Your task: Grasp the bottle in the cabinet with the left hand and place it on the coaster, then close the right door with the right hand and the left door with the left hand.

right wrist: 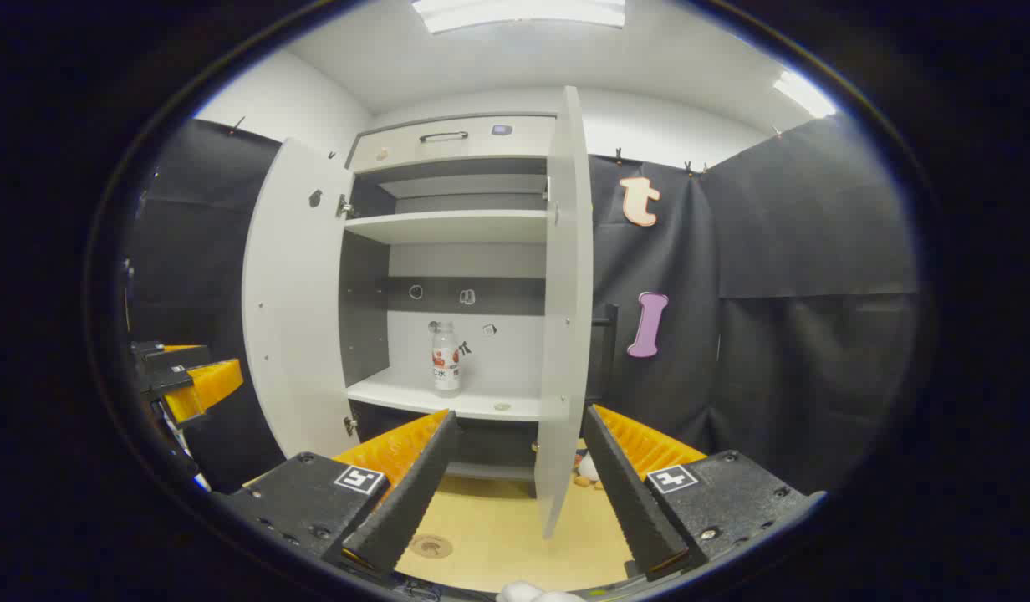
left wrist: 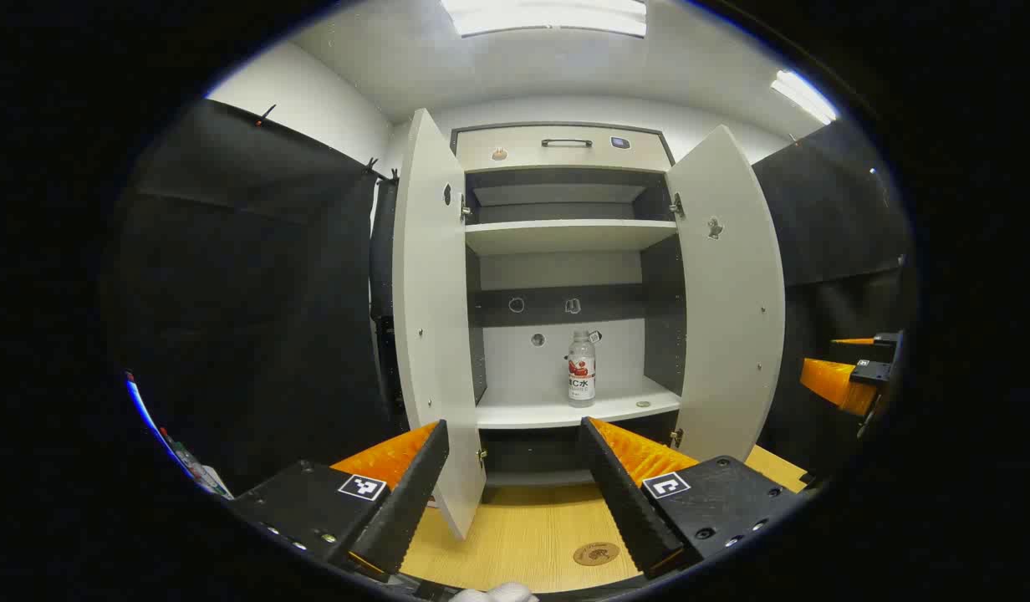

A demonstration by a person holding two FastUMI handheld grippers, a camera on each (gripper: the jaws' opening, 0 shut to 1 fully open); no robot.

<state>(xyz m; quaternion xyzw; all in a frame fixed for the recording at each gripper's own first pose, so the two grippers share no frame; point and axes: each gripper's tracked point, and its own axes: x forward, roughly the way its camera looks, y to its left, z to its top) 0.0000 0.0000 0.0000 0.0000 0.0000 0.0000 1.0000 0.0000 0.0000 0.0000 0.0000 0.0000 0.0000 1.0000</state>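
Note:
A clear bottle (left wrist: 581,369) with a red and white label stands upright on the lower shelf of the white cabinet (left wrist: 565,237); the right gripper view has the bottle (right wrist: 446,358) there too. Both doors hang wide open: the left door (left wrist: 431,318) and the right door (left wrist: 728,293). A round brown coaster (left wrist: 596,553) lies on the wooden table in front of the cabinet, and is seen as the coaster (right wrist: 431,547) near the right gripper. My left gripper (left wrist: 515,489) is open, well short of the shelf. My right gripper (right wrist: 519,481) is open with the right door's edge (right wrist: 565,318) between its fingers' lines.
Black cloth walls close in both sides. A drawer with a handle (left wrist: 566,143) tops the cabinet. The upper shelf (left wrist: 565,234) is bare. A small round item (left wrist: 643,405) lies on the lower shelf right of the bottle. Small objects (right wrist: 583,477) sit on the table behind the right door.

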